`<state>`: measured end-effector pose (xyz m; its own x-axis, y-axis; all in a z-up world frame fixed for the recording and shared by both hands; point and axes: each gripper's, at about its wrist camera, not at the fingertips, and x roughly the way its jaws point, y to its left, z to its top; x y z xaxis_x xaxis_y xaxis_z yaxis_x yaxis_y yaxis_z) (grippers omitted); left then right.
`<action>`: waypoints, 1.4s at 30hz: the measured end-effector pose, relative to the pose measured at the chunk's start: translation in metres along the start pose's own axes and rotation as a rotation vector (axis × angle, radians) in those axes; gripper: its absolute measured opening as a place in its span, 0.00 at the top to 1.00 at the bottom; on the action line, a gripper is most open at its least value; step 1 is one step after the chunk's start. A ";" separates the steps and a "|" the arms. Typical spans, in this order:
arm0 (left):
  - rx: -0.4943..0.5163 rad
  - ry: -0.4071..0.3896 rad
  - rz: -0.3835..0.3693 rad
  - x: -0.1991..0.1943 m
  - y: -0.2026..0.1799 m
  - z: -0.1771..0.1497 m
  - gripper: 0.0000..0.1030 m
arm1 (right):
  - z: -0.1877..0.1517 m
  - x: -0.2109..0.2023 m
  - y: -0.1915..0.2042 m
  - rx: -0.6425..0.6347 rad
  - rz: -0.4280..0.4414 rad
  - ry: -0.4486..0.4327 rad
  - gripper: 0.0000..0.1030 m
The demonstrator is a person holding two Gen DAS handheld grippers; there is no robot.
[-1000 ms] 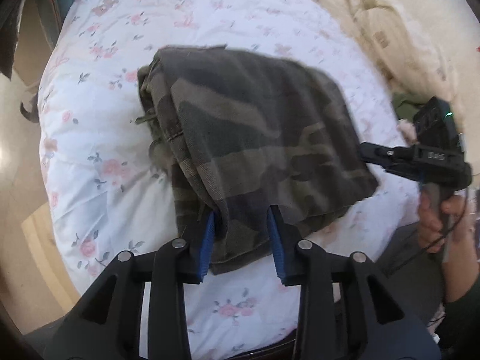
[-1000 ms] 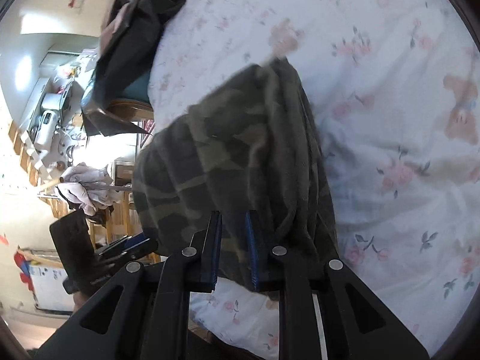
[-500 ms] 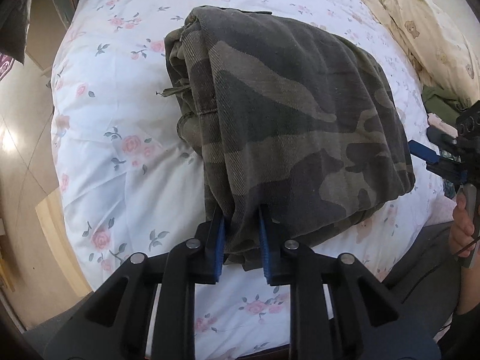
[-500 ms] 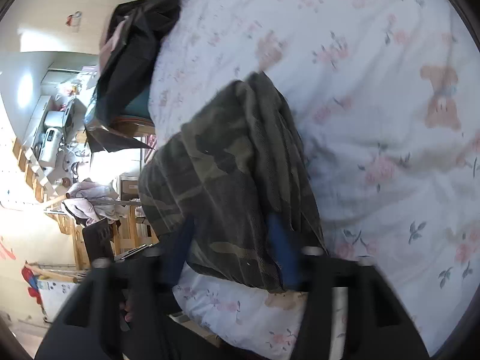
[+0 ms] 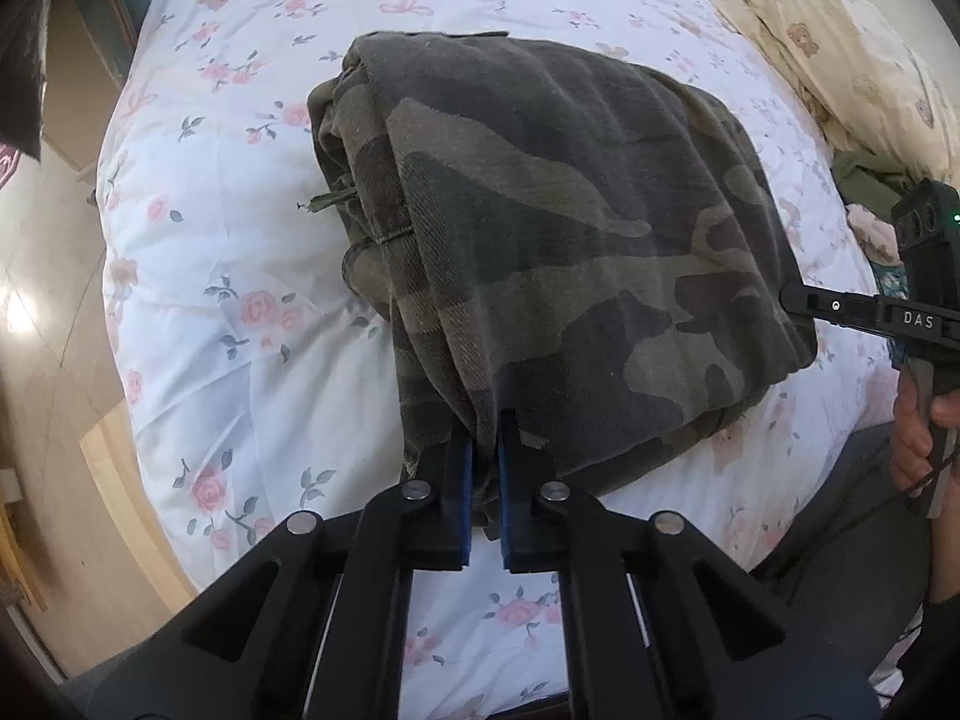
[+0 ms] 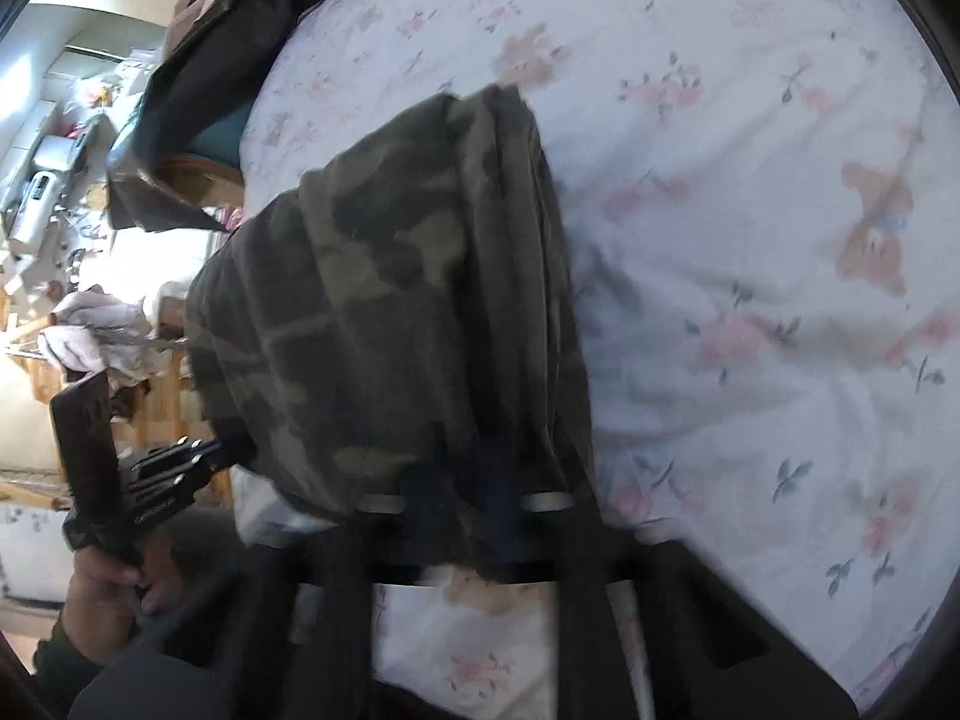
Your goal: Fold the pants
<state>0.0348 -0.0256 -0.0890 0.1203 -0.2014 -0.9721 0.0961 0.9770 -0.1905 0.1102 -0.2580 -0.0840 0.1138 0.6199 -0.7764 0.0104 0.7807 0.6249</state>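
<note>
A: Where are the pants [image 5: 558,228]?

B: On the bed [image 5: 198,276], folded into a thick camouflage bundle that lies on the white sheet with pink flowers. One folded edge hangs near the bed's side.

A: What do the left tongs [image 5: 486,462] do?

B: They point steeply down at the near edge of the bundle. Their blue pads [image 5: 462,480] are pressed together with a pinch of the cloth between them.

A: And the right tongs [image 6: 462,516]?

B: In the right wrist view they are blurred, but the fabric drapes over and between the fingers and the jaws stand narrow, clamped on the pants' edge. In the left wrist view the same tool reaches the bundle's right corner, with the person's hand [image 5: 918,438] around its handle.

A: Anything else around?

B: A cream quilt [image 5: 810,18] lies bunched at the far side of the bed, and a dark garment [image 6: 240,36] hangs beyond the mattress.
</note>
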 end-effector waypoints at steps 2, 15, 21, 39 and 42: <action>0.003 -0.007 -0.029 -0.008 0.000 -0.001 0.97 | -0.004 -0.014 0.011 -0.057 0.039 -0.040 0.98; 0.043 0.080 -0.029 -0.011 0.006 -0.012 0.97 | -0.033 -0.019 0.007 -0.069 -0.049 0.036 0.99; -0.010 0.134 0.011 0.002 0.008 -0.011 0.79 | -0.027 -0.015 -0.007 0.020 -0.045 0.082 0.92; -0.214 -0.132 -0.164 -0.050 0.063 0.111 0.39 | 0.102 -0.025 0.003 0.052 0.152 -0.093 0.59; -0.202 -0.095 -0.116 -0.030 0.061 0.121 0.40 | 0.118 -0.007 0.001 0.048 0.112 -0.075 0.59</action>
<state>0.1564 0.0316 -0.0554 0.2129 -0.3096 -0.9267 -0.0841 0.9391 -0.3331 0.2270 -0.2714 -0.0685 0.1907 0.6936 -0.6947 0.0406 0.7015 0.7115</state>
